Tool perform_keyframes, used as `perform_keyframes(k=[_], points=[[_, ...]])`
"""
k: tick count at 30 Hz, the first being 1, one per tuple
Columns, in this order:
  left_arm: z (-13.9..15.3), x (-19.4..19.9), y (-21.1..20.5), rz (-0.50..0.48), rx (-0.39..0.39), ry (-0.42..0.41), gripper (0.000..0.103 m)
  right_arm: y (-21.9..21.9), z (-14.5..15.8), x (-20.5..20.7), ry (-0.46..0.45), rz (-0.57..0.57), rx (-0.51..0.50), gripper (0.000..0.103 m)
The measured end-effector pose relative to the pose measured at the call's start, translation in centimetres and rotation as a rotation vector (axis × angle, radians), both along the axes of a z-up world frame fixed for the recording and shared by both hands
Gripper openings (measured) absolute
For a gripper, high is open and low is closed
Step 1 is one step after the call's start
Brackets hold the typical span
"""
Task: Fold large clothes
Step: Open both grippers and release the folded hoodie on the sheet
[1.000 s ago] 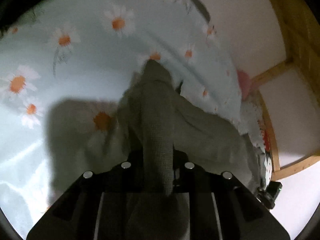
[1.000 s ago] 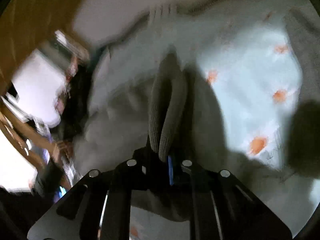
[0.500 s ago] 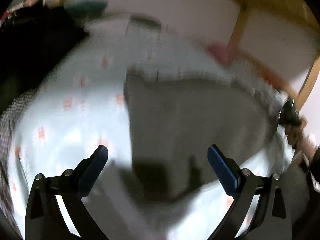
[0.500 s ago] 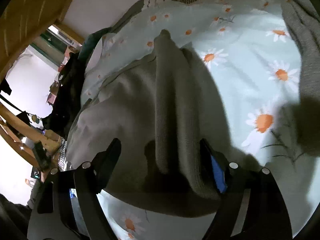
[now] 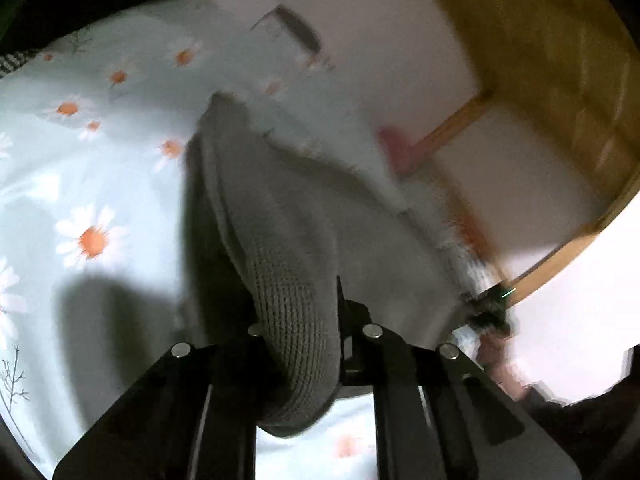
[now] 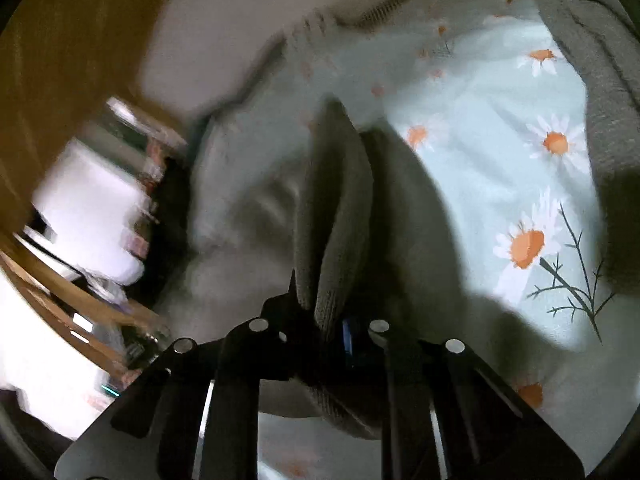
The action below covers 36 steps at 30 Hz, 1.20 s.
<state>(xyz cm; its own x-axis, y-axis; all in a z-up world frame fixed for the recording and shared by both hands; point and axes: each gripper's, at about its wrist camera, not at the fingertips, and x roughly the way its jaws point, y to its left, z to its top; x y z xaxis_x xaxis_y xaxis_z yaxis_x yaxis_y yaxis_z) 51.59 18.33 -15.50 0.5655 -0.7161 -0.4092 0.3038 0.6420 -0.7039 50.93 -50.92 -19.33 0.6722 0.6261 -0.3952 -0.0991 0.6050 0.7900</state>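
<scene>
A pale blue bedsheet printed with white and orange daisies covers the bed. On it lies a grey knitted sweater, bunched toward the wall-side edge. The left gripper is clamped on a thick fold of it, and the right gripper pinches another doubled fold

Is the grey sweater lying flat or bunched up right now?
Bunched: the grey sweater rises in ridged folds from both shut grippers, left gripper and right gripper.
</scene>
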Motion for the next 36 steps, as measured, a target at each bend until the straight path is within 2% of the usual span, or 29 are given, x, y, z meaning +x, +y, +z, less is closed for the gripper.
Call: perform_keyframes(k=[2, 4, 5, 7, 8, 9, 10, 11, 12, 13, 14, 16, 17, 18, 20, 21, 23, 25, 26, 27, 28, 29, 30, 33, 35, 36], points=[[2.1, -0.2, 0.2, -0.041, -0.007, -0.016, 0.010, -0.7, 1.4, -0.5, -0.058, -0.013, 0.051, 0.016], [2.2, 0.3, 0.3, -0.063, -0.003, -0.006, 0.010, -1.0, 1.4, -0.2, -0.060, -0.029, 0.042, 0.015], [1.3, 0.9, 0.8, -0.044, 0.027, 0.028, 0.010, -1.5, 0.3, 0.4, -0.007, -0.058, 0.025, 0.015], [-4.1, 1.9, 3.0, -0.022, 0.009, 0.227, 0.013, -1.8, -3.1, 1.8, 0.159, -0.045, -0.001, 0.015], [-5.9, 1.5, 3.1, 0.000, 0.047, 0.288, 0.017, -1.1, -3.7, 2.0, 0.200, -0.014, -0.049, 0.017], [-6.4, 0.9, 3.0, 0.012, 0.067, 0.301, 0.030, -0.5, -3.5, 1.7, 0.198, 0.005, -0.099, 0.022], [-6.3, 0.0, 3.4, 0.050, 0.067, 0.282, 0.043, 0.2, -2.5, 1.0, 0.178, 0.014, -0.173, 0.029], [-5.4, -0.9, 4.1, 0.112, 0.065, 0.257, 0.052, 0.5, -1.7, 0.5, 0.175, 0.008, -0.217, 0.065], [-4.3, -1.7, 4.8, 0.179, 0.071, 0.229, 0.071, 0.5, -0.2, -0.1, 0.171, -0.030, -0.292, 0.102], [-3.3, -2.1, 5.3, 0.241, 0.100, 0.210, 0.091, 0.3, 1.8, -1.1, 0.128, -0.110, -0.382, 0.100], [-0.7, -2.9, 5.8, 0.376, 0.187, 0.173, 0.096, 0.2, 3.4, -1.7, 0.079, -0.149, -0.437, 0.100], [3.3, -3.7, 5.3, 0.451, 0.259, 0.065, 0.097, 1.1, 7.0, -2.3, -0.004, -0.191, -0.562, 0.100], [5.7, -3.2, 3.8, 0.449, 0.293, 0.016, 0.097, 2.1, 8.7, -2.1, -0.029, -0.196, -0.616, 0.100], [6.7, -2.3, 2.4, 0.438, 0.316, 0.004, 0.097, 3.9, 10.0, -1.3, -0.054, -0.169, -0.648, 0.100], [7.8, 0.3, -2.3, 0.353, 0.321, 0.001, 0.097, 8.7, 10.7, 1.4, -0.042, -0.093, -0.729, 0.100], [7.3, 2.8, -6.2, 0.273, 0.329, -0.002, 0.097, 11.6, 10.1, 3.3, -0.021, -0.068, -0.784, 0.100], [5.5, 6.7, -12.2, 0.235, 0.428, 0.023, 0.097, 15.4, 7.8, 7.1, 0.053, -0.039, -0.793, 0.099], [2.1, 11.0, -18.0, 0.195, 0.585, 0.067, 0.097, 17.9, 4.2, 10.6, 0.190, 0.008, -0.778, 0.099], [-0.6, 13.4, -20.2, 0.205, 0.733, 0.109, 0.097, 18.9, 1.7, 12.3, 0.277, 0.025, -0.824, 0.101], [-2.5, 14.5, -21.0, 0.202, 0.793, 0.142, 0.099, 19.5, 0.3, 12.9, 0.291, 0.022, -0.869, 0.101], [-3.9, 14.8, -21.0, 0.204, 0.758, 0.122, 0.099, 20.1, -0.2, 12.8, 0.245, 0.003, -0.926, 0.101], [-4.0, 14.5, -20.2, 0.231, 0.710, 0.098, 0.099, 20.3, -0.2, 12.6, 0.239, -0.003, -0.937, 0.101], [-4.1, 14.5, -19.5, 0.235, 0.681, 0.108, 0.099, 20.3, -0.1, 12.3, 0.235, -0.007, -0.938, 0.101], [-4.3, 14.5, -19.8, 0.224, 0.693, 0.097, 0.099, 19.1, 1.1, 10.3, 0.193, -0.029, -0.863, 0.100], [-4.5, 14.7, -19.8, 0.220, 0.691, 0.095, 0.099, 17.9, 2.5, 7.4, 0.157, -0.055, -0.730, 0.100], [-4.6, 14.7, -19.8, 0.220, 0.690, 0.094, 0.099, 16.8, 3.3, 4.8, 0.127, -0.065, -0.593, 0.100]])
